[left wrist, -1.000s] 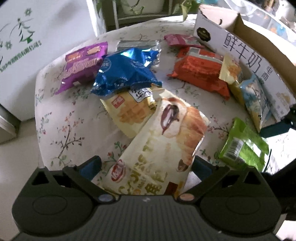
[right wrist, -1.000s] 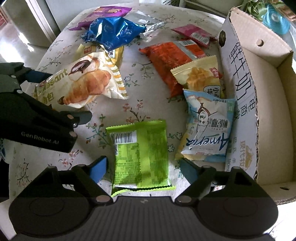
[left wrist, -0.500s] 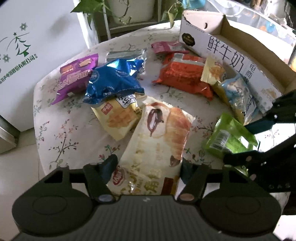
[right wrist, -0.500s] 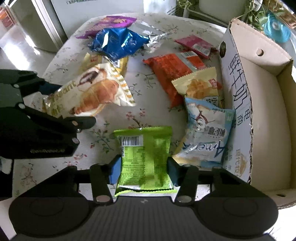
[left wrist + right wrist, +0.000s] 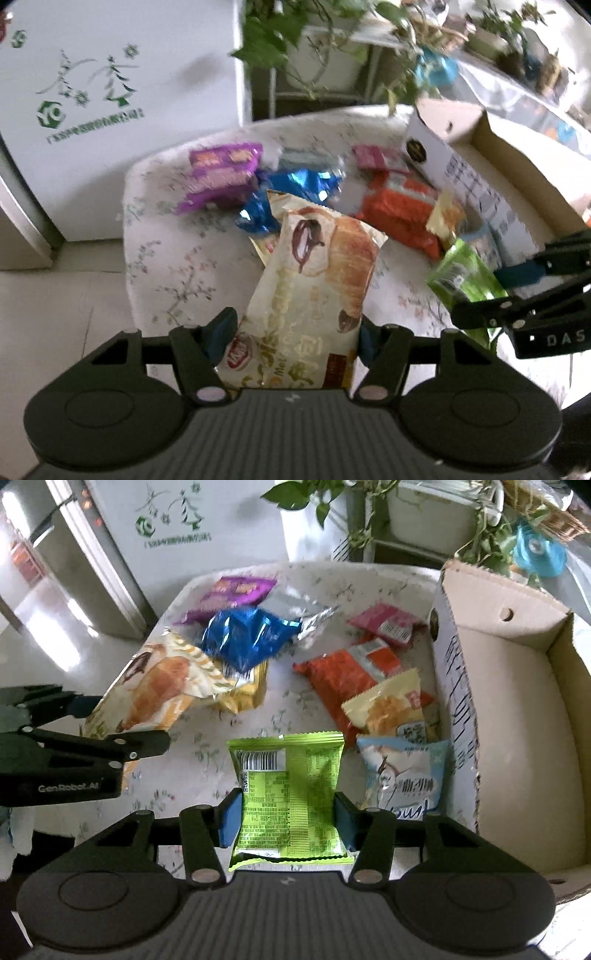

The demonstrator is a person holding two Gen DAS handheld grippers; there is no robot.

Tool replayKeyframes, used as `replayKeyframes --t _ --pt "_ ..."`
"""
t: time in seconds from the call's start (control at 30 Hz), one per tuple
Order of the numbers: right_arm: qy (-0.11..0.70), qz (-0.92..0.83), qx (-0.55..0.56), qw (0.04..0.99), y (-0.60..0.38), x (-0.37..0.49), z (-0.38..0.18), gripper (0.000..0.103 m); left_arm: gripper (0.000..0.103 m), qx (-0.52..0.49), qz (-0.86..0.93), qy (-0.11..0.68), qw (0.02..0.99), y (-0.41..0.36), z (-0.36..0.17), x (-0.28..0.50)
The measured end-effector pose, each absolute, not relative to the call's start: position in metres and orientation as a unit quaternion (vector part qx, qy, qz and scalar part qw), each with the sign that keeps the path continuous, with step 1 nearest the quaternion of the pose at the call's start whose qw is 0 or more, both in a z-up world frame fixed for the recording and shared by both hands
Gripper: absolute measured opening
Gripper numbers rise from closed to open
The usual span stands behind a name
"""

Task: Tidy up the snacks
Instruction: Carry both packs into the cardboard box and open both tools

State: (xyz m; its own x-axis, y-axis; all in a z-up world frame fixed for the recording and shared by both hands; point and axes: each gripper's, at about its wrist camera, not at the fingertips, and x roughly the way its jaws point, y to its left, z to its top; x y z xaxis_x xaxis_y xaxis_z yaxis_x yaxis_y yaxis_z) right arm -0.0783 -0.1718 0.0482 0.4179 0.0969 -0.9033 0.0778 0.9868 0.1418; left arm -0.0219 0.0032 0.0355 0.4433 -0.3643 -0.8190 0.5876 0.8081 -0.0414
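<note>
My left gripper (image 5: pixel 293 330) is shut on a cream croissant packet (image 5: pixel 314 291) and holds it lifted above the floral table (image 5: pixel 173 266). My right gripper (image 5: pixel 288 818) is shut on a green snack packet (image 5: pixel 291 794), also lifted. The croissant packet (image 5: pixel 155 690) and left gripper (image 5: pixel 122 738) show at the left of the right wrist view. The green packet (image 5: pixel 465 277) and right gripper (image 5: pixel 517 291) show at the right of the left wrist view. An open cardboard box (image 5: pixel 517 716) stands on the right of the table; its inside looks empty.
Still on the table: a purple packet (image 5: pixel 232 594), a blue foil packet (image 5: pixel 247 638), a yellow packet (image 5: pixel 247 690), an orange packet (image 5: pixel 343 675), a pink packet (image 5: pixel 388 624), a pale yellow packet (image 5: pixel 391 705), and a light blue packet (image 5: pixel 406 775) by the box. Plants and a white cabinet stand behind.
Both grippers closed on their packets and lifted them up off the table. The table and box now look farther below.
</note>
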Motion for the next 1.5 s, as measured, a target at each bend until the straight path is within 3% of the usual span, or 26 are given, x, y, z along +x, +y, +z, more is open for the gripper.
replayKeyframes --t 0.87,1.5 --pt "0.406 -0.142 0.191 0.882 -0.276 -0.097 0.111 0.058 0.064 0.032 -0.315 0.398 0.861 -0.07 0.069 -0.026" --pt "0.378 -0.251 0.277 0.847 -0.332 -0.119 0.113 0.058 0.064 0.007 -0.394 0.387 0.834 -0.148 0.071 -0.05"
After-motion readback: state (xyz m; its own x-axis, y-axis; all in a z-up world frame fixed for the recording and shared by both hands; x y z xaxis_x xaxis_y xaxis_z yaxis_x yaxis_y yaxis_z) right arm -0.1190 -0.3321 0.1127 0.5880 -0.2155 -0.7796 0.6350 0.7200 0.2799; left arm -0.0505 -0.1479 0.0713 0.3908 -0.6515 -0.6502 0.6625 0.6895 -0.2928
